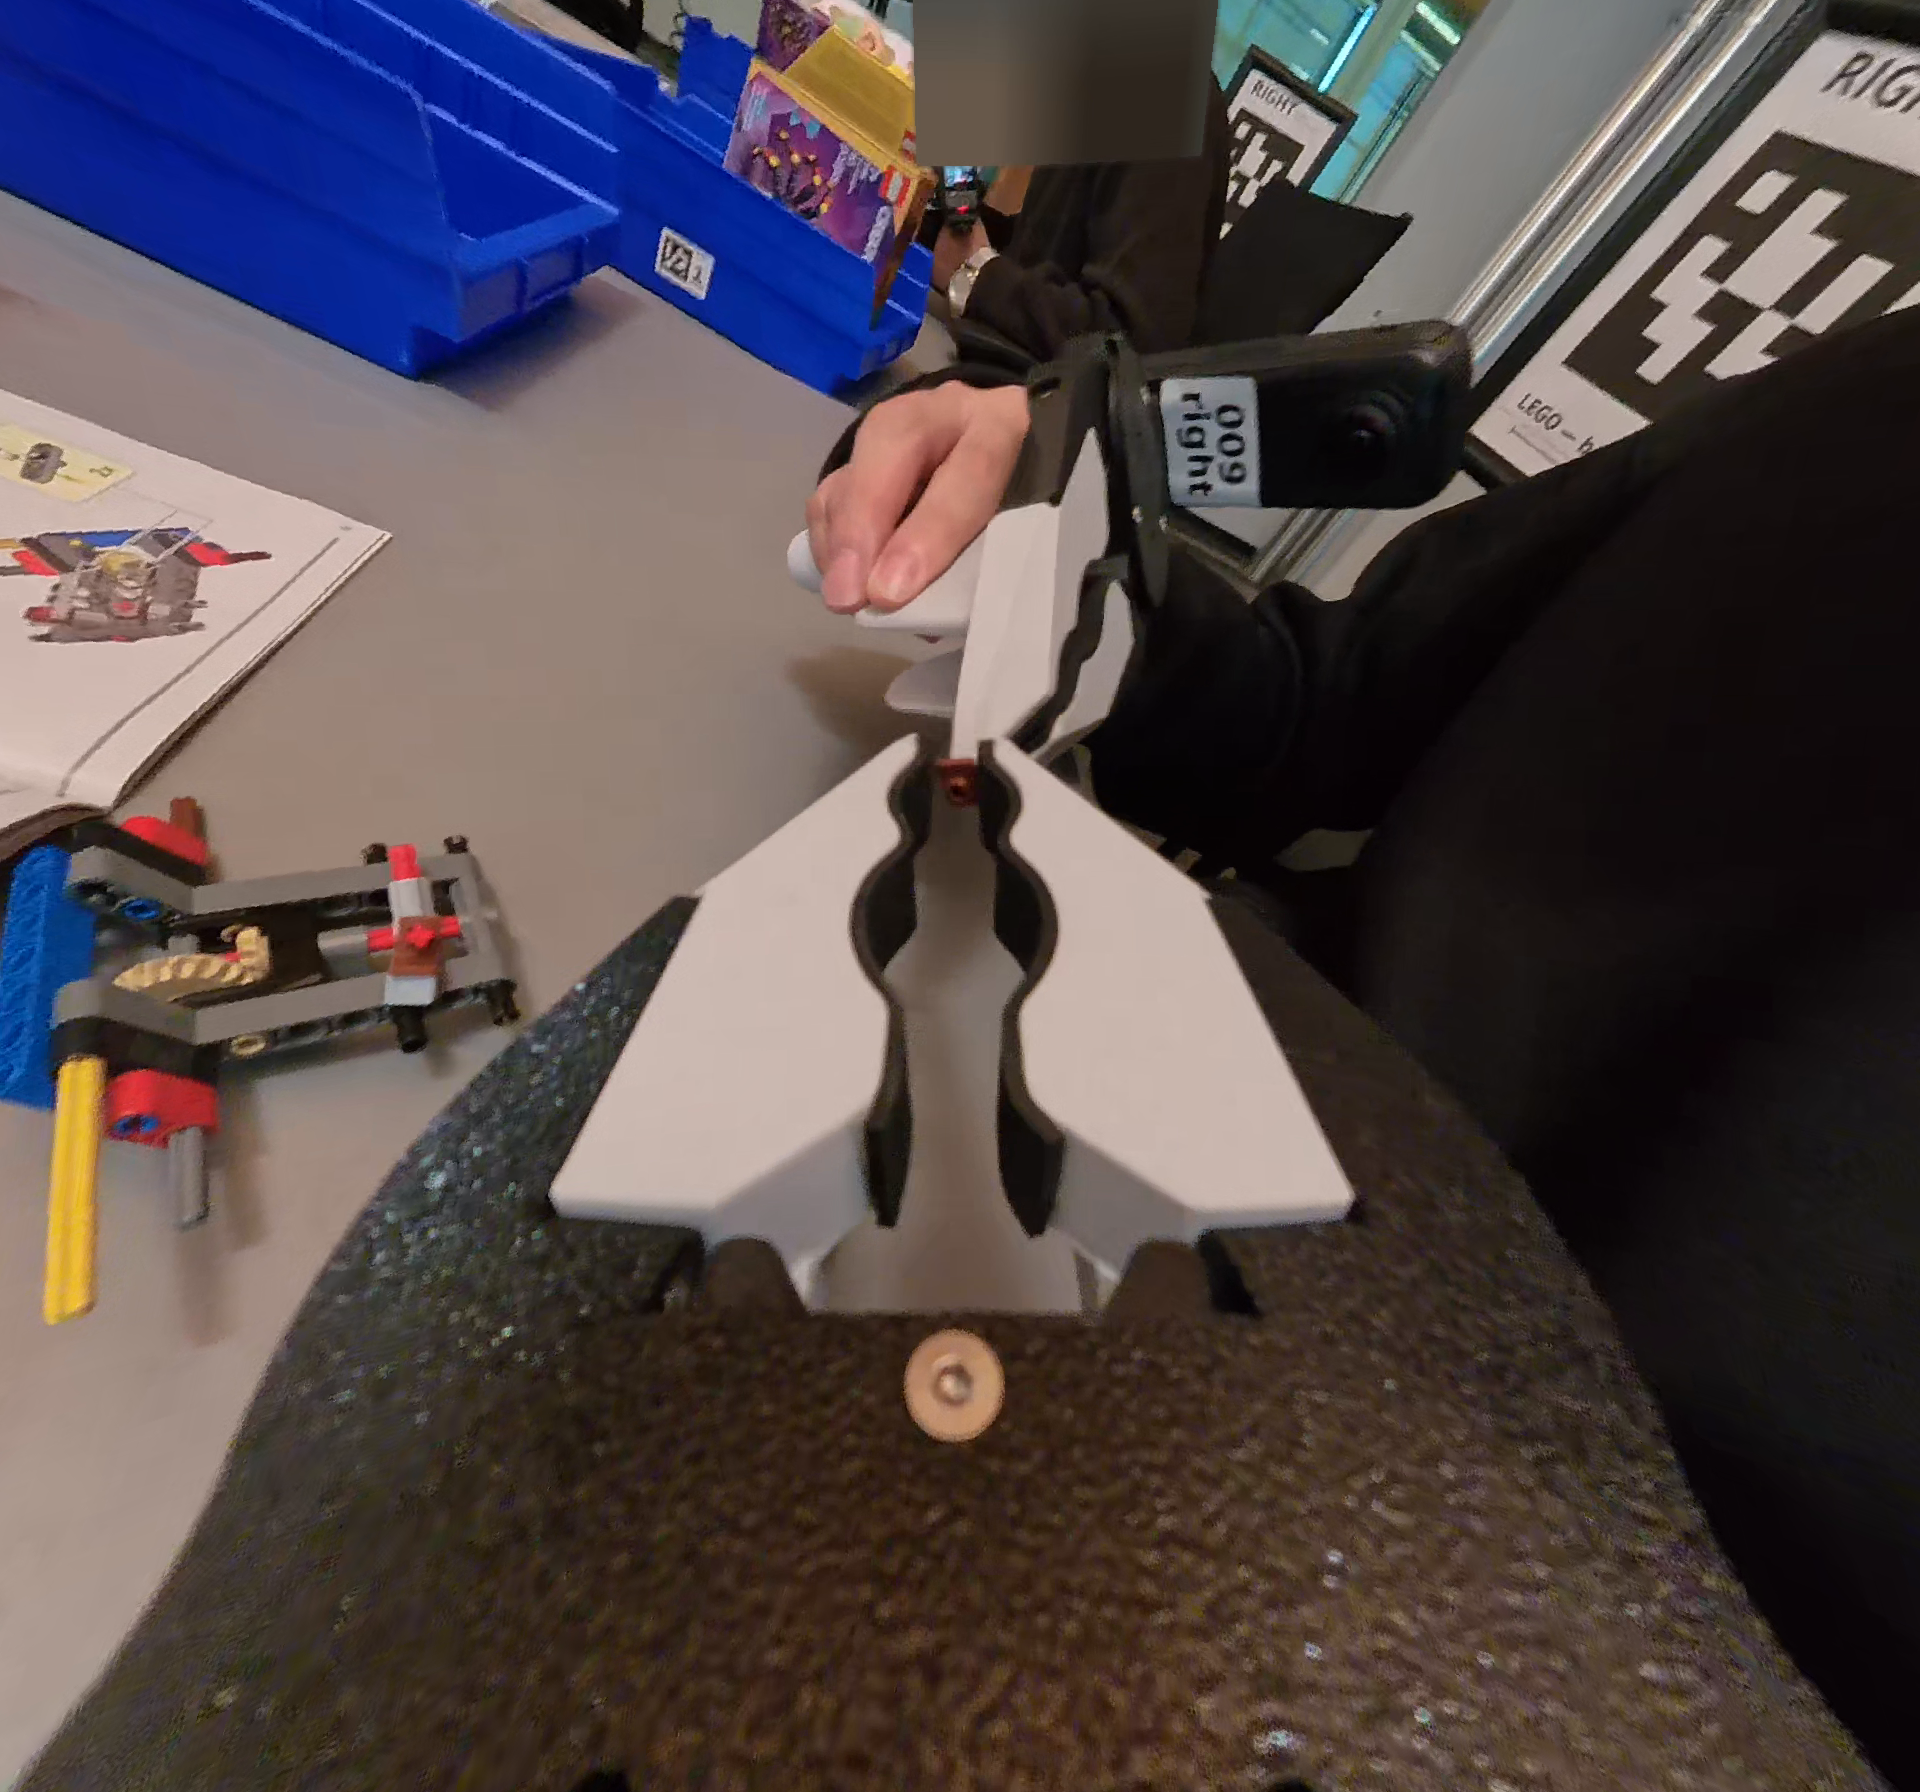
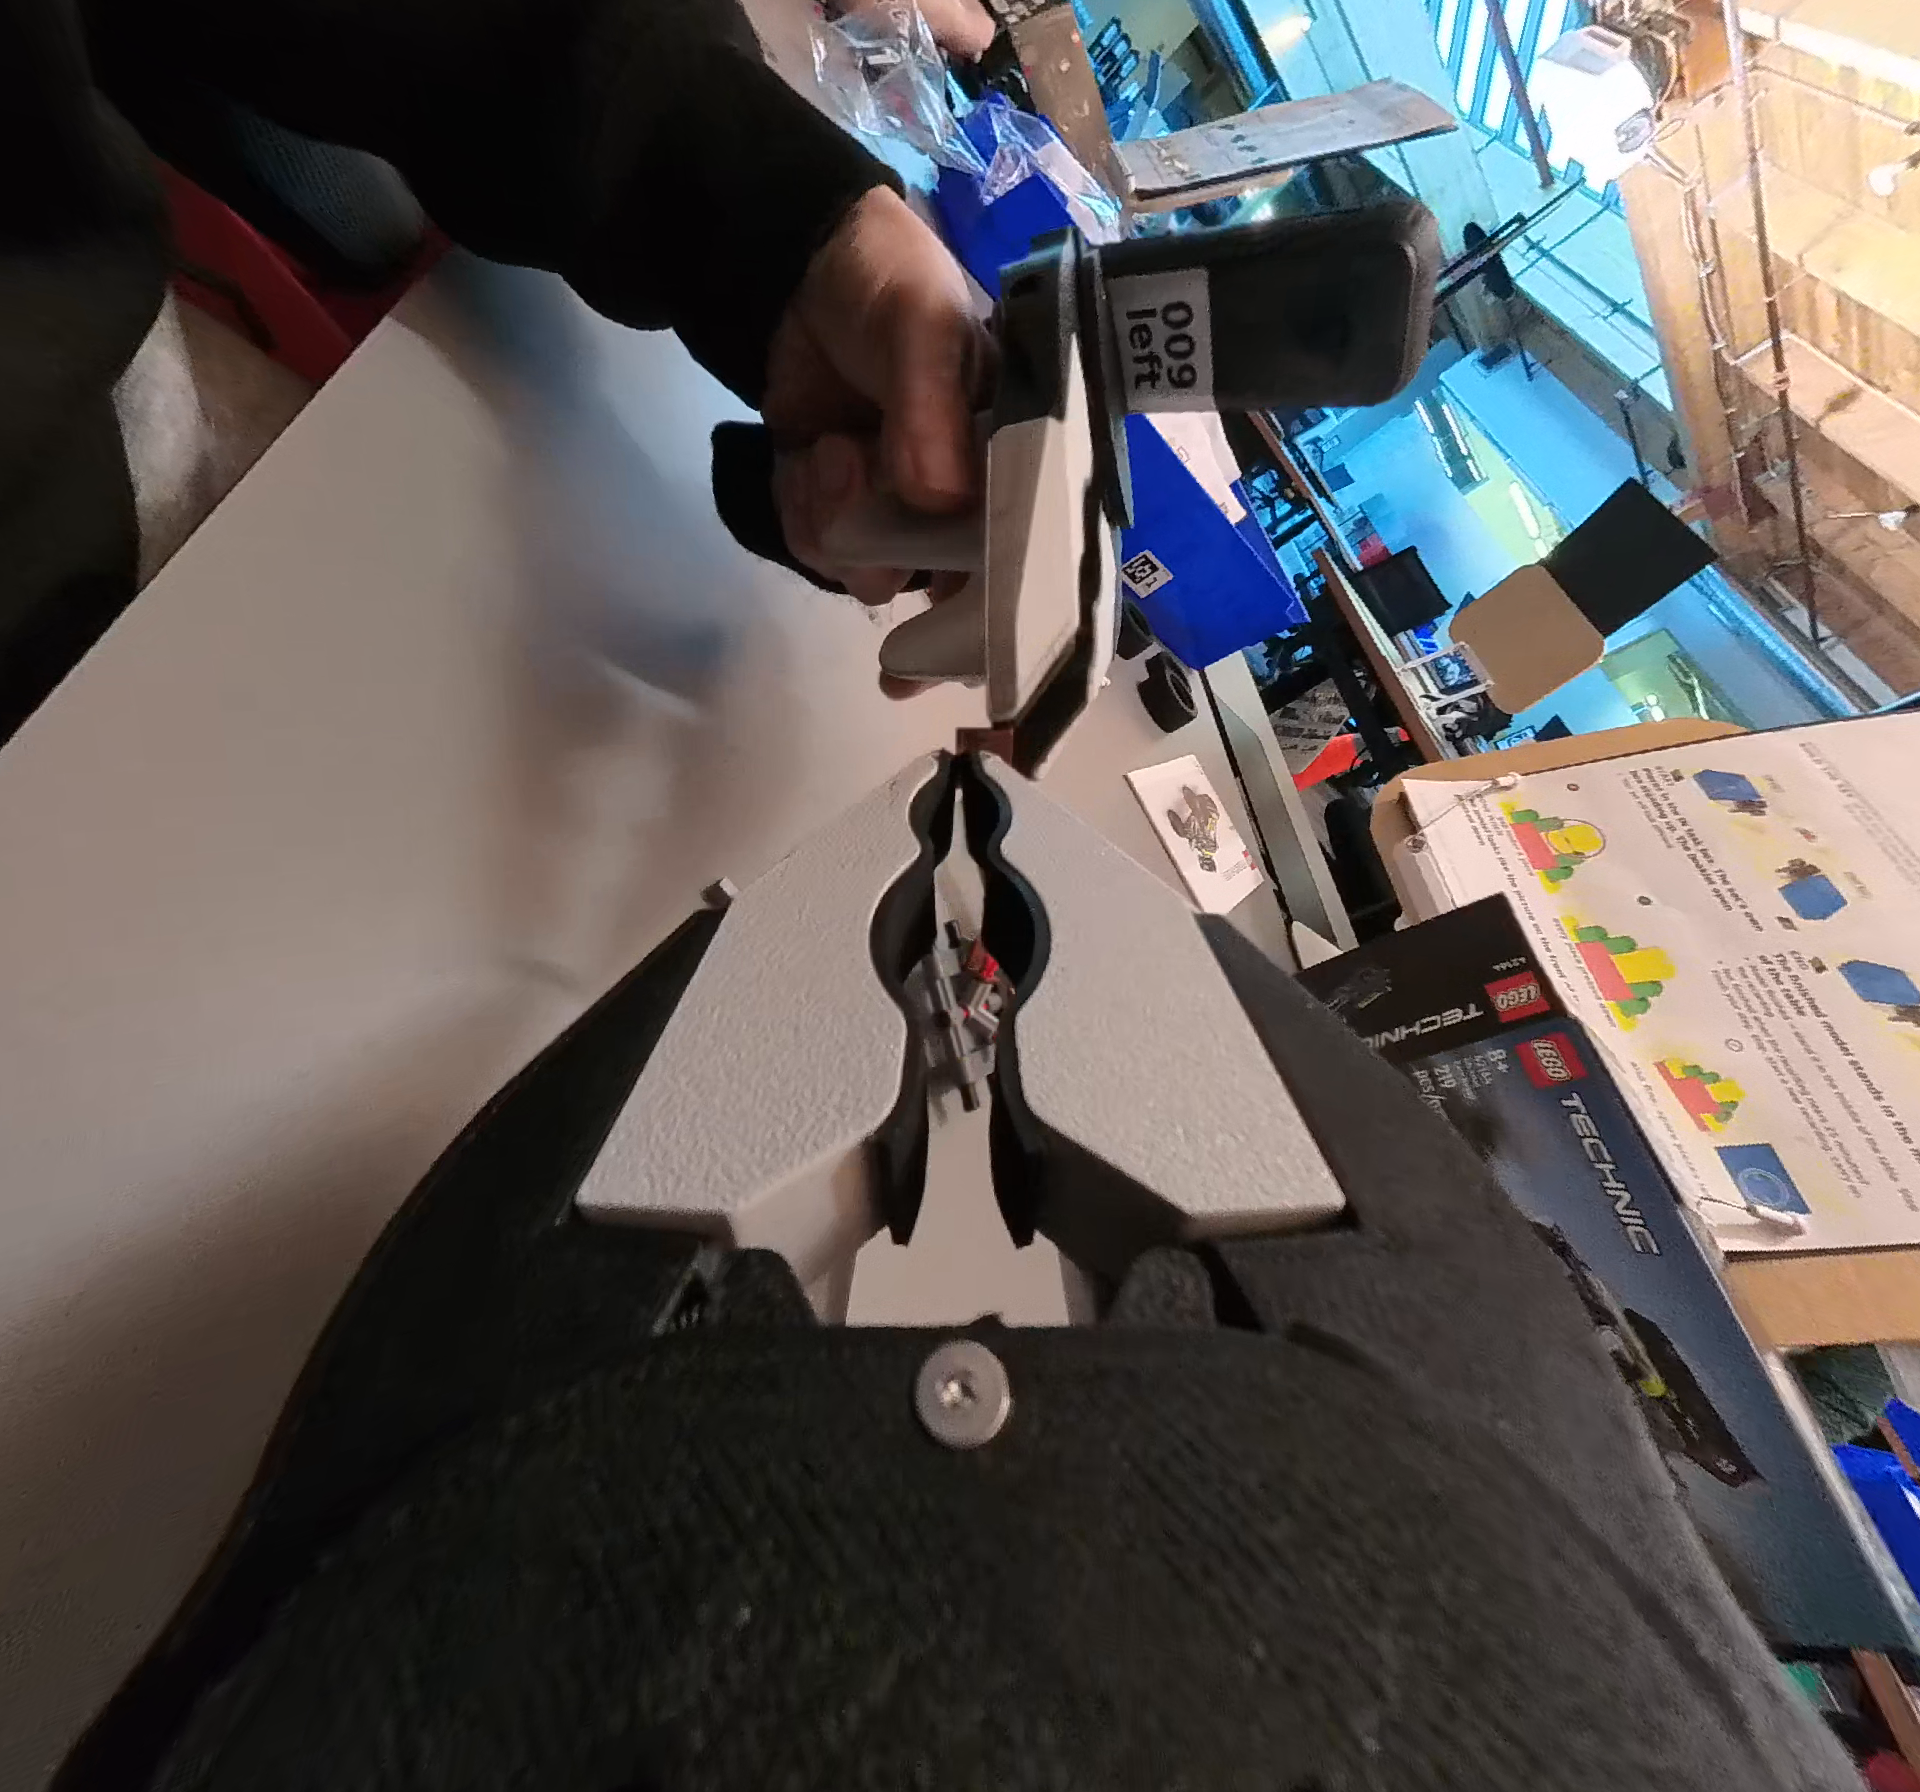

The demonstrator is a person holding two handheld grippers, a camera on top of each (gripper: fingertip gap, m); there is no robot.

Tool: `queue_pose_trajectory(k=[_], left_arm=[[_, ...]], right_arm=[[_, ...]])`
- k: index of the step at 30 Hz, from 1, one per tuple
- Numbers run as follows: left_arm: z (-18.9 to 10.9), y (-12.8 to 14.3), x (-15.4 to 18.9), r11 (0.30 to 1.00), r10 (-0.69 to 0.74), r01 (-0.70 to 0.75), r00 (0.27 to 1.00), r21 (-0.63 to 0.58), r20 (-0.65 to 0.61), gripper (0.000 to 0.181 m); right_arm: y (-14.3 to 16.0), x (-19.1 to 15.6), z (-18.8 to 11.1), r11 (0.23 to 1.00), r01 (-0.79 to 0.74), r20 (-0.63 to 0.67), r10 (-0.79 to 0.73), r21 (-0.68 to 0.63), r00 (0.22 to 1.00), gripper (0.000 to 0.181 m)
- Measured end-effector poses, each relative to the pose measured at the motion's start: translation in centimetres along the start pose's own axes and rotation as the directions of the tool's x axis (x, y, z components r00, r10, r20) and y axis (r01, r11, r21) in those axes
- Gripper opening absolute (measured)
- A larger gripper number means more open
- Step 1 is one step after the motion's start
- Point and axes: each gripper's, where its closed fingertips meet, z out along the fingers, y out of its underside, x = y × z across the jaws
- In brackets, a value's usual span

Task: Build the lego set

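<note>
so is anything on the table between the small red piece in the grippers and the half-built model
Nothing visible blocks it. The small red piece sits at the left gripper tips; bare grey table lies between it and the half-built model.

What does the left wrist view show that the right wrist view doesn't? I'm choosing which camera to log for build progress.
Only left wrist view: the partly built model and open instruction booklet on the table. Only right wrist view: the set's box and an illustrated sheet. Both: the left gripper and right gripper meeting tip to tip at a small reddish-brown piece.

Left tongs [image 1: 956,766] and right tongs [image 2: 961,755] meet tip-to-tip, both closed.
</note>
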Motion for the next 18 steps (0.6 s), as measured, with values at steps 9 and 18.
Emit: queue_pose_trajectory(k=[9, 18], left_arm=[[-0.3, 0.08, -0.14, 1.0, 0.016, -0.016, 1.0, -0.003, 0.002, 0.013], [0.0, 0.32, -0.08, 0.994, 0.107, -0.106, 0.994, -0.037, 0.016, 0.006]], right_arm=[[-0.26, 0.38, -0.07, 0.999, -0.026, -0.017, 0.027, 0.024, 0.999, 0.0], [-0.04, 0.34, 0.18, 0.998, -0.069, -0.011, 0.069, 0.014, 0.998, 0.001]])
